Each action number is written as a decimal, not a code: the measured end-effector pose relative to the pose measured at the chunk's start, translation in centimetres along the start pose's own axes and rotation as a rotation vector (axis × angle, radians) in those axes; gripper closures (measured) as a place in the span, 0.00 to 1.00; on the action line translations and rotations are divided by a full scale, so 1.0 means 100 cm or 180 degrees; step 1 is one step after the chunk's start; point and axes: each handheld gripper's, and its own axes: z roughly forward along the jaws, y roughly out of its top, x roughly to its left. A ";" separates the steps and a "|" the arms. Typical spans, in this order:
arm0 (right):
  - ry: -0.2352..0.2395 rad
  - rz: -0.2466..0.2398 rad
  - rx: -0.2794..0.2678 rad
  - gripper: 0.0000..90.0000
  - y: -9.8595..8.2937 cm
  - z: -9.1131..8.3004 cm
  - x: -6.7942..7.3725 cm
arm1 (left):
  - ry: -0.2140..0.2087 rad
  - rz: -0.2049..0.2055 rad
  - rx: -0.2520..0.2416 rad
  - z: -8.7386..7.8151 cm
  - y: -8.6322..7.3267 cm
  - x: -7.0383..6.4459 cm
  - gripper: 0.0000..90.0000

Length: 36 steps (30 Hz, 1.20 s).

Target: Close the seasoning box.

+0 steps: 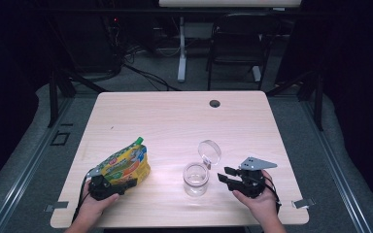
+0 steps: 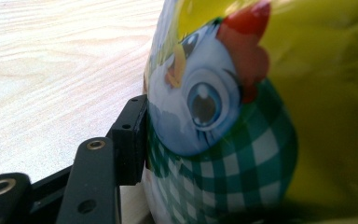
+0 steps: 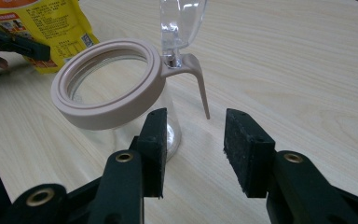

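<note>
A yellow snack pouch (image 1: 126, 162) with a green cap lies on the wooden table (image 1: 175, 121) at the front left. My left gripper (image 1: 128, 183) is shut on its near end. In the left gripper view one black finger (image 2: 130, 140) presses against the pouch (image 2: 223, 116), beside a printed cartoon chicken; the other finger is hidden behind it. A clear glass jar (image 1: 195, 178) with a beige rim stands at front centre, its hinged clear lid (image 1: 209, 151) flipped open. My right gripper (image 1: 223, 174) stands open just right of the jar, holding nothing. The jar (image 3: 107, 84) stands just ahead and left of my right gripper (image 3: 193, 149).
A cable hole (image 1: 214, 103) marks the table's far edge. A black chair (image 1: 238, 39) and a desk leg (image 1: 181, 48) stand on the floor beyond. The pouch (image 3: 42, 28) and the left gripper (image 3: 0, 46) appear behind the jar in the right gripper view.
</note>
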 end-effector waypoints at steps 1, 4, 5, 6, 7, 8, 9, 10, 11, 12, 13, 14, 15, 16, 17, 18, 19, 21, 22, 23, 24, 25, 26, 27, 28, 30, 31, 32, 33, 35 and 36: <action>-0.0007 0.0003 -0.0002 0.66 0.000 0.000 0.000 | 0.0004 0.0001 0.0002 0.000 0.000 0.000 0.53; -0.0002 0.0001 0.0001 0.66 0.000 0.000 0.000 | 0.0031 0.0004 0.0004 -0.001 0.001 0.000 0.54; -0.0001 0.0001 0.0000 0.66 0.000 0.000 0.000 | 0.0051 0.0014 0.0014 -0.001 0.001 0.000 0.54; -0.0001 0.0000 0.0000 0.66 0.000 0.000 0.000 | 0.0055 0.0020 0.0021 -0.001 0.001 0.001 0.54; -0.0002 -0.0001 0.0004 0.66 0.000 0.000 -0.001 | 0.0062 0.0020 -0.0007 -0.001 0.001 0.000 0.54; 0.0000 0.0001 0.0003 0.66 0.000 0.000 -0.001 | 0.0067 0.0028 -0.0005 -0.001 0.001 0.000 0.54; -0.0003 0.0003 0.0004 0.66 0.000 0.000 -0.001 | 0.0069 0.0031 -0.0003 -0.001 0.001 0.000 0.54; -0.0009 -0.0005 0.0015 0.66 0.000 -0.001 -0.001 | 0.0068 0.0030 -0.0005 -0.001 0.001 0.000 0.54; -0.0010 -0.0008 0.0018 0.66 0.000 -0.001 -0.001 | 0.0063 0.0024 -0.0007 -0.001 0.001 0.000 0.54; -0.0005 0.0007 0.0011 0.66 0.000 -0.001 -0.001 | 0.0072 0.0028 0.0003 -0.001 0.001 0.000 0.54; -0.0005 0.0002 0.0008 0.66 0.000 0.000 -0.001 | 0.0051 0.0020 -0.0003 -0.001 0.001 0.001 0.54; -0.0005 0.0003 0.0008 0.66 0.000 0.000 -0.001 | 0.0043 0.0020 0.0015 -0.001 0.001 0.001 0.54; -0.0003 0.0005 0.0006 0.66 0.000 0.000 -0.001 | 0.0049 0.0016 -0.0008 -0.001 0.001 0.001 0.54; -0.0002 0.0004 0.0005 0.66 0.000 0.000 -0.001 | 0.0028 0.0021 0.0005 -0.002 0.002 0.001 0.54; -0.0002 0.0003 0.0005 0.66 0.000 0.000 -0.001 | 0.0019 0.0017 -0.0012 -0.002 0.002 0.001 0.54; -0.0003 0.0001 0.0005 0.66 0.000 0.000 -0.001 | 0.0015 0.0020 -0.0027 -0.002 0.002 0.000 0.54; -0.0002 0.0002 0.0006 0.66 0.000 0.000 -0.001 | 0.0010 0.0023 -0.0007 -0.003 0.002 0.000 0.54; -0.0002 0.0002 0.0007 0.66 0.000 0.000 -0.001 | 0.0012 0.0012 -0.0033 -0.002 0.002 0.000 0.54; -0.0004 0.0002 0.0009 0.66 0.000 0.000 -0.001 | 0.0015 0.0008 -0.0039 -0.003 0.002 0.000 0.54; -0.0001 0.0002 0.0005 0.66 0.000 0.000 -0.001 | 0.0019 0.0003 -0.0043 -0.003 0.002 0.000 0.54; -0.0002 0.0000 0.0005 0.66 0.000 0.000 -0.001 | 0.0021 -0.0001 -0.0056 -0.004 0.003 0.001 0.54; -0.0004 0.0001 0.0003 0.66 0.000 0.000 -0.001 | 0.0022 -0.0007 -0.0065 -0.004 0.003 0.001 0.54; -0.0004 0.0002 0.0003 0.66 0.000 0.000 -0.001 | 0.0015 -0.0015 -0.0059 -0.006 0.004 0.001 0.54; -0.0005 0.0003 0.0000 0.66 0.000 0.000 -0.001 | 0.0022 -0.0013 -0.0103 -0.007 0.004 0.001 0.54; -0.0003 0.0001 -0.0001 0.66 0.000 0.000 -0.001 | 0.0025 -0.0010 -0.0116 -0.007 0.005 0.001 0.54; -0.0005 -0.0005 0.0000 0.66 0.000 0.000 -0.001 | 0.0010 -0.0014 -0.0140 -0.010 0.006 0.000 0.54; -0.0005 -0.0005 0.0001 0.66 0.000 0.000 -0.001 | -0.0002 -0.0008 -0.0131 -0.011 0.007 0.000 0.54; -0.0005 -0.0004 0.0001 0.66 0.000 0.000 -0.001 | 0.0004 0.0001 -0.0148 -0.012 0.008 0.000 0.54; -0.0005 -0.0004 0.0001 0.66 0.000 0.000 -0.001 | 0.0005 0.0004 -0.0164 -0.013 0.008 -0.001 0.54; -0.0006 -0.0007 0.0000 0.66 0.000 0.000 -0.001 | 0.0006 0.0008 -0.0192 -0.016 0.010 -0.001 0.54; -0.0006 -0.0008 -0.0002 0.66 0.000 0.000 -0.001 | 0.0012 0.0011 -0.0209 -0.017 0.010 -0.001 0.54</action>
